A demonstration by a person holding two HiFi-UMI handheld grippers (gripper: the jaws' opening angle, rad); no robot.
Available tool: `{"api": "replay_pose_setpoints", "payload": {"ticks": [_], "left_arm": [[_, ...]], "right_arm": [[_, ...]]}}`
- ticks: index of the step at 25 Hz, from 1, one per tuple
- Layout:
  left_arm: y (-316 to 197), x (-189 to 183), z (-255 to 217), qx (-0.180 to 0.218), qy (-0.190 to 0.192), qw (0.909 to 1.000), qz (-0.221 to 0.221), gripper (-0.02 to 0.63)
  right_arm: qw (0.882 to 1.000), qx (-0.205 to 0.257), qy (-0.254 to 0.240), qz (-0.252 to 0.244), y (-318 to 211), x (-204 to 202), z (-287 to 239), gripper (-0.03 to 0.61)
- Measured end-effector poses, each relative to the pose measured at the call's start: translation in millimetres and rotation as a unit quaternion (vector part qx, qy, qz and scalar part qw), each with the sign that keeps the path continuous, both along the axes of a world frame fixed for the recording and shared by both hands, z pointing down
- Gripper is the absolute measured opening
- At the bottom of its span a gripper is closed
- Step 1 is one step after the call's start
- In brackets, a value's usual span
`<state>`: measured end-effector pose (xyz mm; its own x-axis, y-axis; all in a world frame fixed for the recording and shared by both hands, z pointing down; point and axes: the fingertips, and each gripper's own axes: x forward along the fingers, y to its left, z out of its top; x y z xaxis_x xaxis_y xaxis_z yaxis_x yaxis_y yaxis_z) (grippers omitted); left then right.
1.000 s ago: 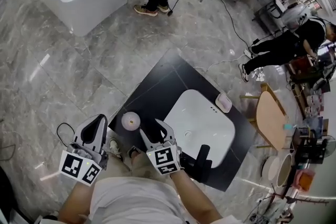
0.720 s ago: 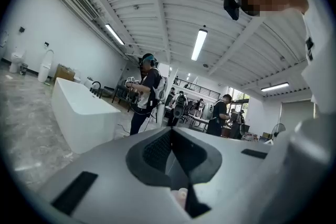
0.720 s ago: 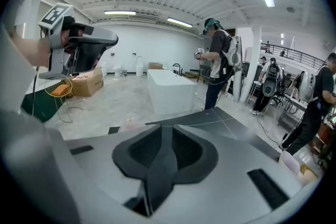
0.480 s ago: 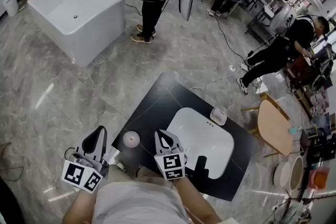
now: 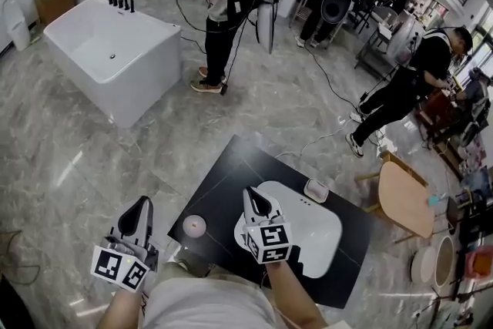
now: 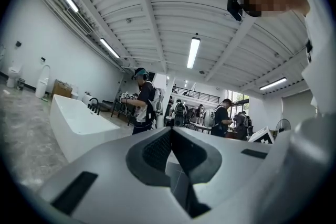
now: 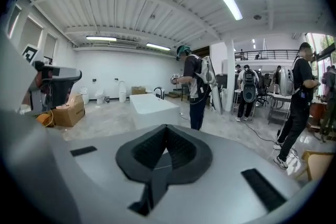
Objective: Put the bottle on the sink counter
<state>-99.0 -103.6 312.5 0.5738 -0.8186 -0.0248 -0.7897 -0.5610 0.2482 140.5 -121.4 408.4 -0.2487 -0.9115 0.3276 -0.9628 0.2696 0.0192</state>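
The bottle stands upright on the left corner of the black sink counter, seen from above as a round pale cap. My right gripper is shut and empty, held over the left edge of the white sink basin, to the right of the bottle. Off the counter's left edge my left gripper is also shut and empty. In the left gripper view the left gripper points out into the room; in the right gripper view the right gripper does too, and neither view shows the bottle.
A pinkish soap dish lies at the sink's far rim. A white bathtub stands far left. Persons stand beyond it and at the right. A round wooden table sits right of the counter.
The right gripper's jaws, apart beside the bottle a second ago, have shut with nothing in them, and it has moved right over the sink. The view has tilted up.
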Motion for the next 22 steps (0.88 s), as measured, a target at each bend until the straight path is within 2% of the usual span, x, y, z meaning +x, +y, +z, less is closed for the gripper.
{"api": "replay_pose_setpoints", "payload": {"ticks": [6, 22], "left_arm": [[-2.6, -6.5, -20.7, 0.026, 0.0, 0.9996, -0.012, 0.014], [-1.0, -30.9, -80.0, 0.075, 0.012, 0.9963, -0.04, 0.014]], "right_arm": [[0.998, 0.063, -0.014, 0.001, -2.5, 9.6, -54.5, 0.009], [0.985, 0.169, -0.037, -0.008, 27.9, 11.9, -160.0, 0.009]]}}
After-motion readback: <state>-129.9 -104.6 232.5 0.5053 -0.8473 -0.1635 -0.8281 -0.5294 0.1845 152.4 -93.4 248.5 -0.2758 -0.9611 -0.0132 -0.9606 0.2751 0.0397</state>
